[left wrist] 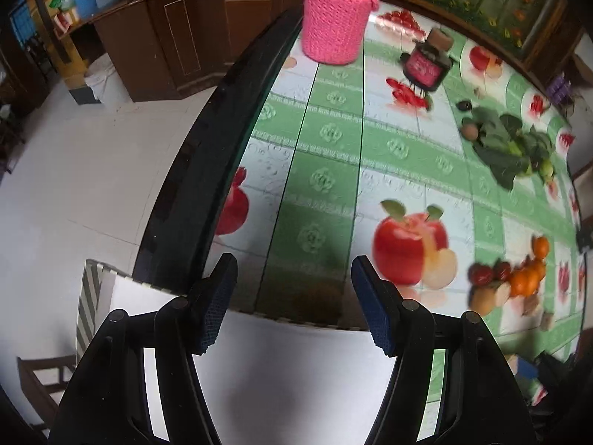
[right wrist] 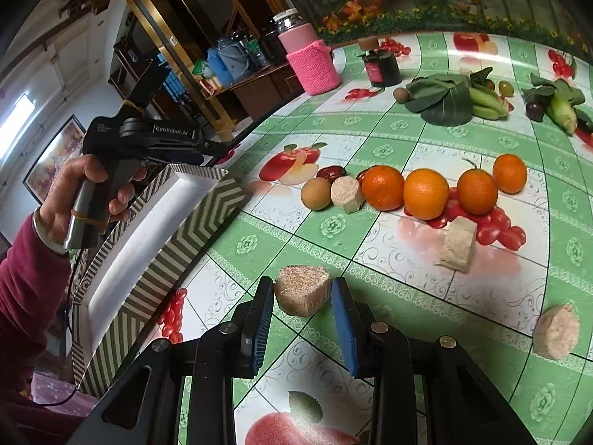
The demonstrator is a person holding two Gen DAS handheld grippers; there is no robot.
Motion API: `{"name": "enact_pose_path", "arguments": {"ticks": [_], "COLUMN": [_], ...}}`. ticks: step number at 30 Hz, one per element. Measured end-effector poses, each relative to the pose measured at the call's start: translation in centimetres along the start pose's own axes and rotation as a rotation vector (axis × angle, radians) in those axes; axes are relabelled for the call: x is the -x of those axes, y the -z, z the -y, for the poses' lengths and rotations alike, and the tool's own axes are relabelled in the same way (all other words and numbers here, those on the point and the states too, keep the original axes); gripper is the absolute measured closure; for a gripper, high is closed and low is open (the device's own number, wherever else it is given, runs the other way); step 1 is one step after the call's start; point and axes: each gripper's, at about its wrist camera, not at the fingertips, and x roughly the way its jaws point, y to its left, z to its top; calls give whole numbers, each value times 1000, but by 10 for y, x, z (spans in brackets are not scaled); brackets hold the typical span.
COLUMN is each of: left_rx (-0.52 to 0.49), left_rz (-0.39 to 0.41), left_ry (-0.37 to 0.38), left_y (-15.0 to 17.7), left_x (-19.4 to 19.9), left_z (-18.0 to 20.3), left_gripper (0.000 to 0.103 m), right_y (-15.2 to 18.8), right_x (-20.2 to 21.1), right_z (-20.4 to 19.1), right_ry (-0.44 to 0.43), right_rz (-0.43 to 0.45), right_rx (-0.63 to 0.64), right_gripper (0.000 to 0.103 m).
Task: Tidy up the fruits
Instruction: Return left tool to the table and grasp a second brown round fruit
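My right gripper (right wrist: 302,298) is shut on a tan fibrous fruit chunk (right wrist: 303,289), held just above the table. Several oranges (right wrist: 426,193) lie in a row mid-table, with a brown round fruit (right wrist: 315,193), a red date (right wrist: 331,172) and another tan chunk (right wrist: 346,193) at their left. Two more chunks lie at the right (right wrist: 457,238) (right wrist: 556,332). A striped box with a white inside (right wrist: 148,218) sits off the table's left edge. My left gripper (left wrist: 294,285) is open and empty above that box (left wrist: 281,356); it also shows in the right wrist view (right wrist: 218,148).
A pink knitted-sleeve flask (right wrist: 313,61) and a dark jar (right wrist: 380,65) stand at the back. Leafy greens (right wrist: 450,98), corn (right wrist: 563,111) and small dark fruits lie far right. The table (left wrist: 326,170) has a fruit-print cloth and a dark rim (left wrist: 207,148).
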Motion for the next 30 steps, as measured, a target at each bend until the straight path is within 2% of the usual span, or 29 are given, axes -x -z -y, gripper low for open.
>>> {"name": "enact_pose_path", "arguments": {"ticks": [6,11,15,21,24,28,29,30], "left_rx": [-25,17,-48,-108,-145,-180,-186,-189], "left_rz": [-38,-19,-61,-99,-102,-120,-130,-137], "left_ry": [3,18,-26,-28,-39,-32,-32,-33], "left_y": [29,19,19,17,17,19,20,20], "left_x": [13,19,9,-4,-7,-14,-17,-20], "left_z": [-3,-7,5,20,28,37,38,40], "left_gripper": [38,38,38,38,41,53,56,65], "right_y": [0,1,1,1,1,1,1,1], "right_x": [4,6,6,3,2,2,2,1], "right_z": [2,-2,3,4,4,4,4,4], "right_ry": [-22,-27,-26,-34,-33,-35,-34,-34], "right_rz": [13,20,20,11,5,5,5,4], "right_rx": [-14,-8,-26,-25,-24,-26,-26,-27], "right_gripper": [72,72,72,72,72,72,72,72]}}
